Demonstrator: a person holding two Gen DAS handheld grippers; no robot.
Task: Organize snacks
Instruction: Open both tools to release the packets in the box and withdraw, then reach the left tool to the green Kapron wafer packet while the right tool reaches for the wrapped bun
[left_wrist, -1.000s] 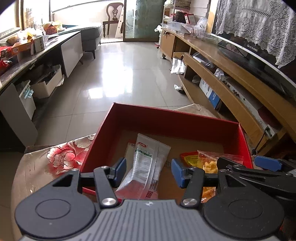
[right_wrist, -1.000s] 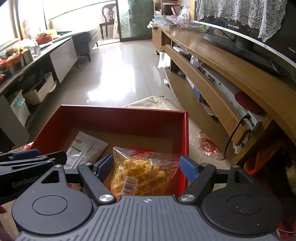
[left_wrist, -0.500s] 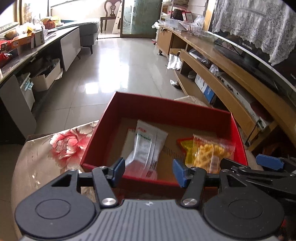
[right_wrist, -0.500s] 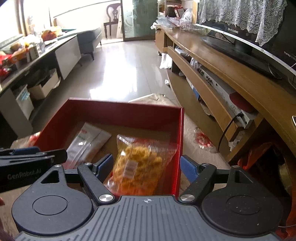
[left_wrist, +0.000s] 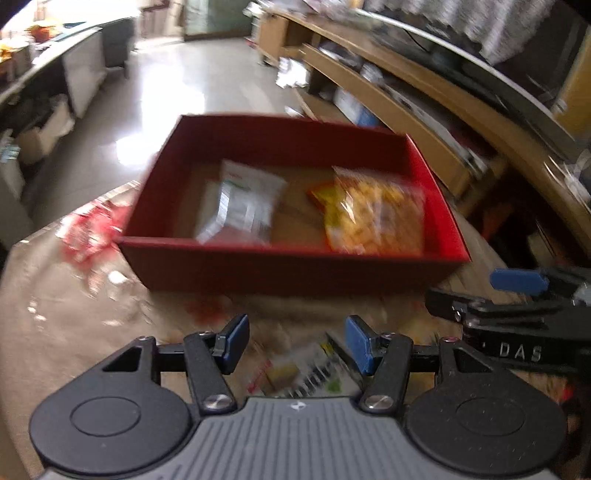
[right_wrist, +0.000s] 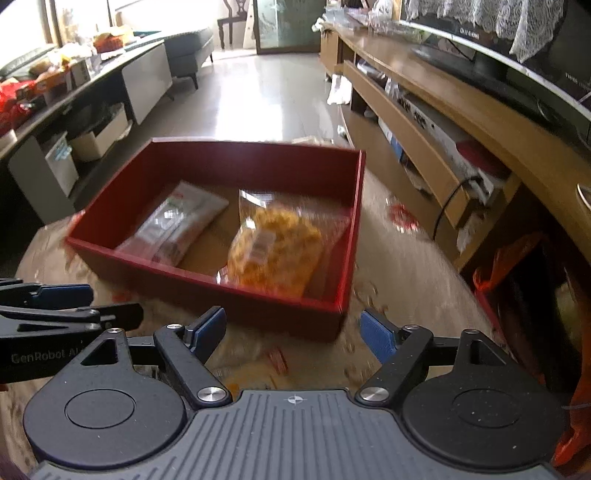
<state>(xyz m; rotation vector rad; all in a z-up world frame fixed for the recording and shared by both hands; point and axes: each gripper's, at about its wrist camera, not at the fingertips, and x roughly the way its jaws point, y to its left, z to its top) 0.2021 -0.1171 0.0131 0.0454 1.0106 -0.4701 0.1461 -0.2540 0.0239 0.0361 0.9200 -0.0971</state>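
A red box (left_wrist: 295, 266) (right_wrist: 207, 280) stands on the floral-clothed table. Inside it lie a clear and white packet (left_wrist: 240, 206) (right_wrist: 173, 225) on the left and a bag of yellow snacks (left_wrist: 373, 214) (right_wrist: 273, 247) on the right. My left gripper (left_wrist: 295, 343) is open over the table in front of the box, with a printed snack packet (left_wrist: 310, 373) lying just below its fingers. My right gripper (right_wrist: 295, 332) is open too, near the box's front right corner, with nothing between its fingers. Each gripper shows at the edge of the other's view.
The table cloth (left_wrist: 74, 314) is beige with red flowers. A long wooden TV bench (right_wrist: 461, 122) runs along the right, close to the table. Orange bags (right_wrist: 509, 258) sit low on the right. A tiled floor (right_wrist: 258, 96) and a cluttered counter (right_wrist: 74, 74) lie beyond.
Both grippers have drawn back out of the box toward me, leaving the two packets inside. A printed packet on the table has come into the left wrist view.
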